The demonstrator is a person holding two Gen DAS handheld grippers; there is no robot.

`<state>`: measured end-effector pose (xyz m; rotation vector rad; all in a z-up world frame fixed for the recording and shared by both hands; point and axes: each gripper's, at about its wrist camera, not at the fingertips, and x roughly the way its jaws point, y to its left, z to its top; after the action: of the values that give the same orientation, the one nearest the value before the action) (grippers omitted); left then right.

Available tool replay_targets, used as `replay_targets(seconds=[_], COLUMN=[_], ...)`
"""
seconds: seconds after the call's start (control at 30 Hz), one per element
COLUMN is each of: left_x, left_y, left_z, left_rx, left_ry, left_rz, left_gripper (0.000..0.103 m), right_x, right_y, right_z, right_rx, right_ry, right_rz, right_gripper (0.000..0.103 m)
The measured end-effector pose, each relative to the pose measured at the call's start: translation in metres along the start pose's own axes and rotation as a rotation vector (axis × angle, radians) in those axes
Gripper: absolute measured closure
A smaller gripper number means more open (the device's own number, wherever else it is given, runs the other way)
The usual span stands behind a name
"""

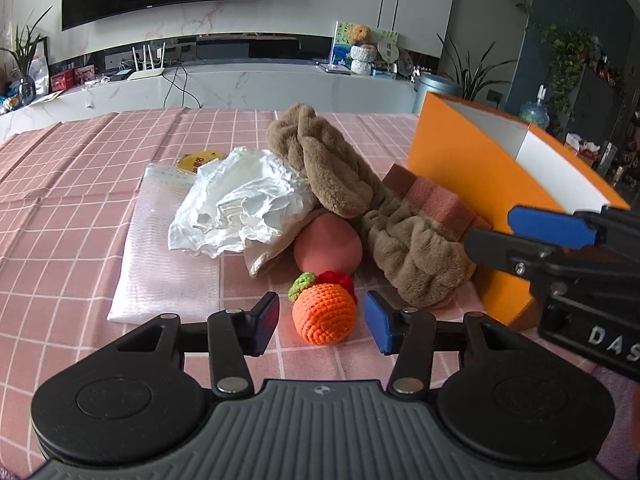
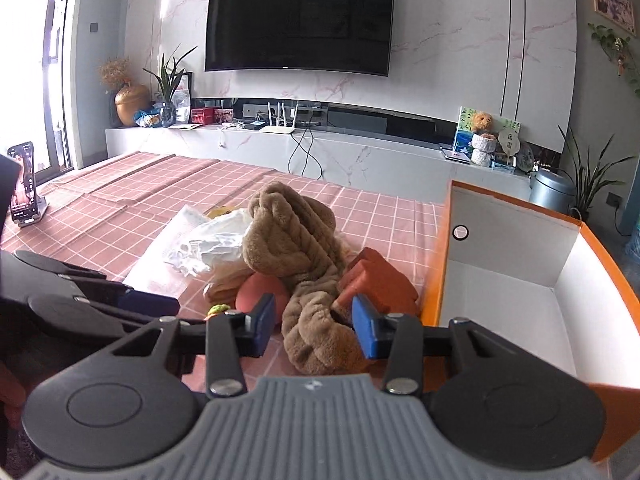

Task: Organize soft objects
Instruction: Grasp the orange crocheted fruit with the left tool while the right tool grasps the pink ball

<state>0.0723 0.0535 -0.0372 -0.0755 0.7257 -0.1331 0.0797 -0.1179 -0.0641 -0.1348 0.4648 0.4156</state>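
A pile of soft things lies on the pink checked tablecloth [image 1: 60, 200]: a brown plush twisted band [image 1: 332, 176], a crumpled white bag [image 1: 244, 204], a pink ball [image 1: 326, 244], a red-brown sponge [image 1: 432, 196] and a crocheted orange [image 1: 324, 314]. My left gripper [image 1: 322, 322] is open, its pads on either side of the crocheted orange, not touching it. My right gripper [image 2: 314, 326] is open around the near end of the brown plush band [image 2: 304, 264]; it also shows at the right of the left wrist view [image 1: 520, 236]. An orange box [image 2: 520, 280] with a white inside stands open to the right.
A clear bubble-wrap bag [image 1: 168, 248] lies flat left of the pile, with a yellow item [image 1: 198, 162] behind it. A phone on a stand [image 2: 26, 188] sits at the far left table edge. A TV console stands beyond the table.
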Motion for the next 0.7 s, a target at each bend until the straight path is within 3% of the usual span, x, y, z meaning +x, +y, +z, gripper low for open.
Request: replay_targets(seconds=[0.23,0.4,0.5,0.7], left_x=[0.033,0.043,0.041,0.024], left_y=[-0.005,-0.011,-0.006,0.014], left_z=[-0.004,-0.009,-0.008,0.000], left_rx=[0.081,0.129,0.116,0.052], left_ry=[0.023,0.028,0.034,0.043], left_rz=[0.014,0.016,0.007,0.069], left_gripper=[0.041,0.053,0.053,0.053], right_x=[0.023,0.038,0.051,0.080], right_y=[-0.004,-0.001,0.003,0.010], right_z=[0.005,0.016,0.018,0.014], right_rx=[-0.014,-0.030,-0.028,-0.029], right_ry=[-0.004,-0.010,0.020,0.090], right_rz=[0.026,0.078,0.120,0.181], right_gripper=[0.061,0.064,0.068,0.071])
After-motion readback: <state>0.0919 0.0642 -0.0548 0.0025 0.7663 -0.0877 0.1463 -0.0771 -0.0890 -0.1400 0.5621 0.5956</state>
